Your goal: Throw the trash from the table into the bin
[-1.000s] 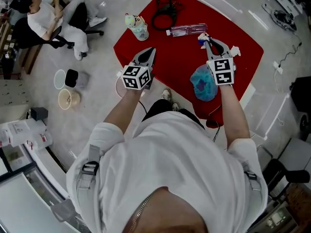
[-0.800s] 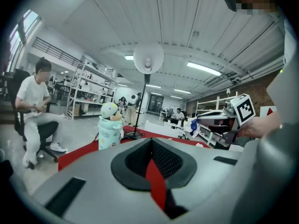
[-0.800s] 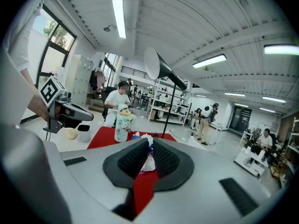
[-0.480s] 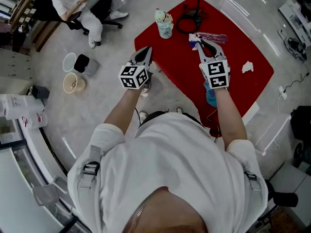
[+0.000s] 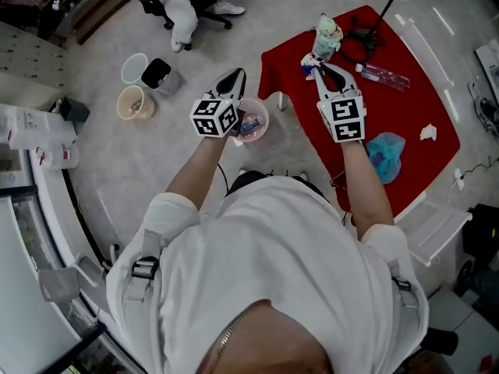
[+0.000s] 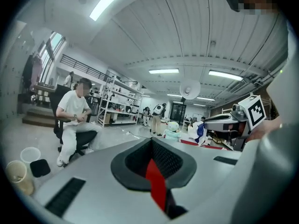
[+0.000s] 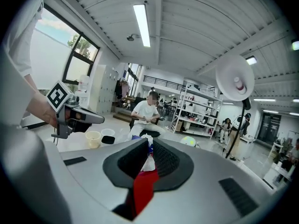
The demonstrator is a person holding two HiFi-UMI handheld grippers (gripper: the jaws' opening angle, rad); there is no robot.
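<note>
In the head view my right gripper (image 5: 316, 67) is shut on a small white, blue and red wrapper (image 5: 309, 63), held over the left edge of the red table (image 5: 405, 107). The right gripper view shows that wrapper (image 7: 148, 161) pinched between the pads. My left gripper (image 5: 231, 79) is shut with nothing in it, out over the floor beside the table. The pink bin (image 5: 260, 109) stands on the floor just below and right of its marker cube, with some trash inside. A blue crumpled piece (image 5: 386, 156) and a white crumpled paper (image 5: 428, 132) lie on the table.
A cup with a toy figure (image 5: 326, 36), a plastic bottle (image 5: 383, 75) and a black lamp stand with cable (image 5: 360, 45) are on the table. Two pails (image 5: 131, 102) and a black bin (image 5: 157, 72) stand on the floor at left. A seated person (image 6: 74, 115) is beyond them.
The view has swung left and both grippers have travelled left with it, off the table's middle. The right gripper kept hold of the wrapper. The pink bin now shows between the two grippers.
</note>
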